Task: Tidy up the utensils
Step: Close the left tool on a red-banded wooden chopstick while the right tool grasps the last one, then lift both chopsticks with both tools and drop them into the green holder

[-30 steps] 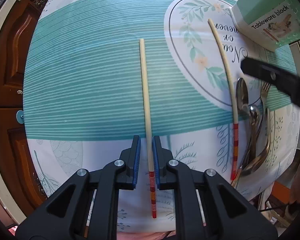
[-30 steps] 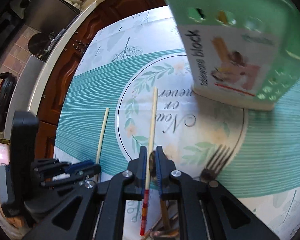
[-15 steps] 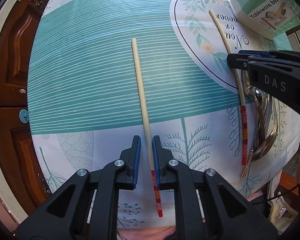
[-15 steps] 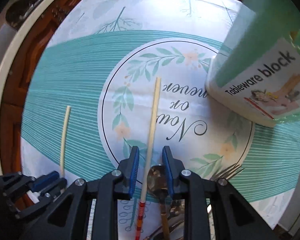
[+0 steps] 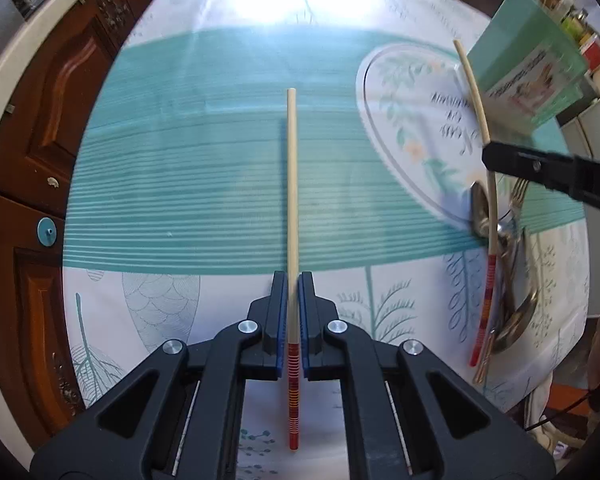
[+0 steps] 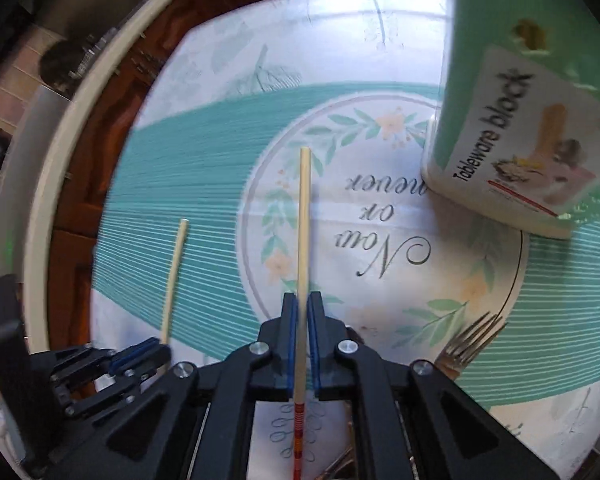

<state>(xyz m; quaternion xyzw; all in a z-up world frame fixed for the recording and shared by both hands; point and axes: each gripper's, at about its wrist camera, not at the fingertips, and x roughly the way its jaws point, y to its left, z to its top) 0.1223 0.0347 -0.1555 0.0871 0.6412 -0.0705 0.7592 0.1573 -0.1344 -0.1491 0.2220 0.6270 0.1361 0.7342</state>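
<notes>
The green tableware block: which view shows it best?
The right wrist view: the green tableware block fills the upper right, its label readable and a slot visible on its front. The left wrist view shows it only small and blurred at the top right edge, behind a chopstick.

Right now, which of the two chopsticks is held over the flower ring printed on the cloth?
The chopstick clamped in the right gripper, nearest the tableware block. The other chopstick, in the left gripper, is over the teal stripes.
</notes>
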